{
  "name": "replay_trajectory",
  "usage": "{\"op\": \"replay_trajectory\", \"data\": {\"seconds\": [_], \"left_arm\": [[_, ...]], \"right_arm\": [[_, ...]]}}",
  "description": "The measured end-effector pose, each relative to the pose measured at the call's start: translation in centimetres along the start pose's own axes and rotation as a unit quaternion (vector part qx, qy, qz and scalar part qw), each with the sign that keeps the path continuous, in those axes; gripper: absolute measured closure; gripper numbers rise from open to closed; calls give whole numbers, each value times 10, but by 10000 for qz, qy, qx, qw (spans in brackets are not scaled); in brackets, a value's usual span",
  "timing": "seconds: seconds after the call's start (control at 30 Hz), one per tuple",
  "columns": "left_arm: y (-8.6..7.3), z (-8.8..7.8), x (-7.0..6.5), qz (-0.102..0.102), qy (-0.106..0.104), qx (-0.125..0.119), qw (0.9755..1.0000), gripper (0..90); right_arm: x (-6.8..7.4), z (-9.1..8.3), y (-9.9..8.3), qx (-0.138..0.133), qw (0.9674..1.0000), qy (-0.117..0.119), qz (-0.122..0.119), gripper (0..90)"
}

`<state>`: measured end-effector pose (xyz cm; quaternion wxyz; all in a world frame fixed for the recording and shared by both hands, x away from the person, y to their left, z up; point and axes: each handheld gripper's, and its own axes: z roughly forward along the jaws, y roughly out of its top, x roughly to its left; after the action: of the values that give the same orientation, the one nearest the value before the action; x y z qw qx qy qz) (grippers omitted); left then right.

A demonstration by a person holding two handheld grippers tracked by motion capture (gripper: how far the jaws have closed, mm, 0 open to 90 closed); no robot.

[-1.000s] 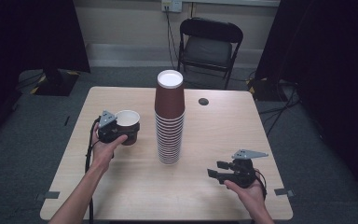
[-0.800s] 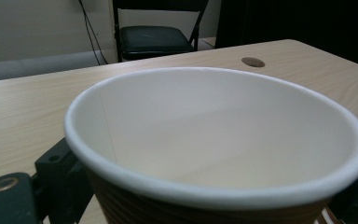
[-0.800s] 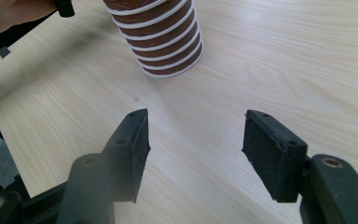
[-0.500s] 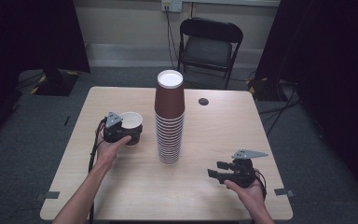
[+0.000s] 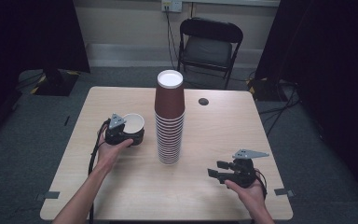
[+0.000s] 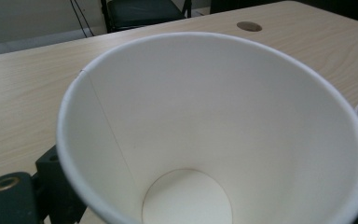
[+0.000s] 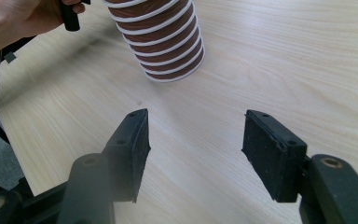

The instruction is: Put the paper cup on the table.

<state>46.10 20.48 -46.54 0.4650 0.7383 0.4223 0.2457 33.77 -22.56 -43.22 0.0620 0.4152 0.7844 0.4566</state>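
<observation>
A tall stack of brown paper cups stands upside down at the middle of the wooden table, and its lower rims lie ahead of my right gripper. Left of the stack, my left gripper is shut on a single cup held mouth-up; its white inside fills the left gripper view. Those jaws have just been closing slightly with the cup between them. My right gripper rests near the front right of the table, open, with bare wood between its pads.
A small dark round disc lies on the table behind the stack. A black folding chair stands past the far edge. The left gripper's cable trails along the forearm.
The left hand has shifted a little to the right, toward the stack, carrying the cup. The right hand and its gripper have stayed where they were.
</observation>
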Motion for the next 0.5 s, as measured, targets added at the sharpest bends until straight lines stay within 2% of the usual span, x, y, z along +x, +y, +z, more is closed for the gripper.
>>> {"op": "replay_trajectory", "data": {"seconds": [0.13, 0.2, 0.43, 0.47, 0.5], "left_arm": [[-5, 0, -1, 6, 79, -52, 10000, 93], [-7, 1, -2, 85, 118, -38, 9999, 107], [-11, 4, -1, 106, 74, 38, 9999, 123], [-13, 4, -1, 232, 120, 121, 9996, 124], [-13, 4, -1, 232, 120, 121, 9996, 131]], "right_arm": [[-1, -1, 0, -1, 10000, 10, 44, 412], [-1, -1, 0, -6, 10000, 3, 45, 412], [1, 0, 0, -59, 10000, 43, 6, 405], [2, 1, 1, -58, 10000, 53, 3, 403], [2, 1, 1, -58, 10000, 53, 3, 403]]}}
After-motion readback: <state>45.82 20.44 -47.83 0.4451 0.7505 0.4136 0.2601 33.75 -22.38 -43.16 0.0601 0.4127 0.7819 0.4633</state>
